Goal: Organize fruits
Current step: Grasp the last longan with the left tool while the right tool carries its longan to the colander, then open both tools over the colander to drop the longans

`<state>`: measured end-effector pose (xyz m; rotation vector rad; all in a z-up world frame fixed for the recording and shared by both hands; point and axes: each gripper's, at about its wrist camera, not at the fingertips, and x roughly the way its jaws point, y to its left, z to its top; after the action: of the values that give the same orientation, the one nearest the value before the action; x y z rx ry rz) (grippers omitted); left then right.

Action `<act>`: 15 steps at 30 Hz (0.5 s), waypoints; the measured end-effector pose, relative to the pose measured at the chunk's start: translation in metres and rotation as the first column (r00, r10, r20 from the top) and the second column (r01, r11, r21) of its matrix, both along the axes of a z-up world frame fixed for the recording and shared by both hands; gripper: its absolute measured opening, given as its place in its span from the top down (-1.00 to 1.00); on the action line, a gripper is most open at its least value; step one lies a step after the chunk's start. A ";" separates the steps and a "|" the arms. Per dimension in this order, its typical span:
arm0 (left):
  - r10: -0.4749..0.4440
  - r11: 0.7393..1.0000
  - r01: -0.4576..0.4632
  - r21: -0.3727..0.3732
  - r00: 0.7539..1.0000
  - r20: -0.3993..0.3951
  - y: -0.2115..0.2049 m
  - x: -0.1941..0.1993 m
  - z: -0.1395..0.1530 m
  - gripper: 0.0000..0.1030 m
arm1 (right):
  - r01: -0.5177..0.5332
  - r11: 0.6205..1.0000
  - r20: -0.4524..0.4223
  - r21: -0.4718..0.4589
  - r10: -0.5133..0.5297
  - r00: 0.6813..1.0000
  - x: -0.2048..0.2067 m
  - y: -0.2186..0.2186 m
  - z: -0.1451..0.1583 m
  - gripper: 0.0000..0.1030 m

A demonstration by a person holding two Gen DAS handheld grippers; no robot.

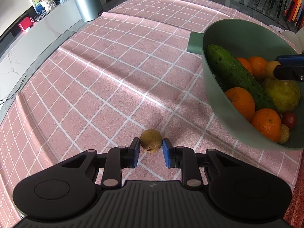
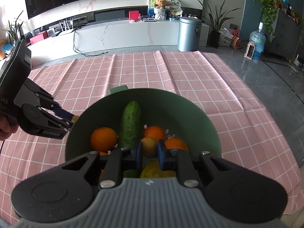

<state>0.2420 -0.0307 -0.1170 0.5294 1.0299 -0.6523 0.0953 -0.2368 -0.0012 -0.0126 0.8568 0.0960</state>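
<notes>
While the left tongs pinch a brown fruit, the right tongs pinch another.

A green bowl holds a cucumber, oranges and a pear; left of the bowl, one small brown fruit sits outside it.

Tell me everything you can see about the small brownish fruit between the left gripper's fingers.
The small fruit is round, dull yellow-brown with fine speckles and a dark spot low on its front, its skin matte and slightly rough. It sits between the blue pads of the left gripper; the left pad touches it, while a sliver of gap seems to remain at the right one. It is low over the pink checked tablecloth, outside the green bowl; whether it rests on the cloth is unclear.
</notes>
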 end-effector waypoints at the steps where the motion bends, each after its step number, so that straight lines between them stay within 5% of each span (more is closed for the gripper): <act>1: 0.003 1.000 -0.003 -0.001 1.000 -0.001 0.000 0.000 0.000 0.45 | -0.002 1.000 -0.006 0.007 0.002 1.000 0.001 -0.001 -0.002 0.74; 7: 0.071 0.997 -0.071 -0.035 0.997 -0.001 0.003 0.000 0.010 0.46 | -0.004 0.999 -0.040 0.038 0.006 0.999 0.014 -0.012 -0.014 0.74; 15: 0.148 0.975 -0.148 -0.165 0.989 -0.012 0.001 -0.013 0.060 0.46 | -0.007 0.997 -0.048 0.080 0.011 0.999 0.016 -0.018 -0.020 0.71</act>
<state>0.2294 -0.0297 -0.0565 0.3041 0.9947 -0.5992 0.1117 -0.2543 -0.0216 0.0610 0.9010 0.1392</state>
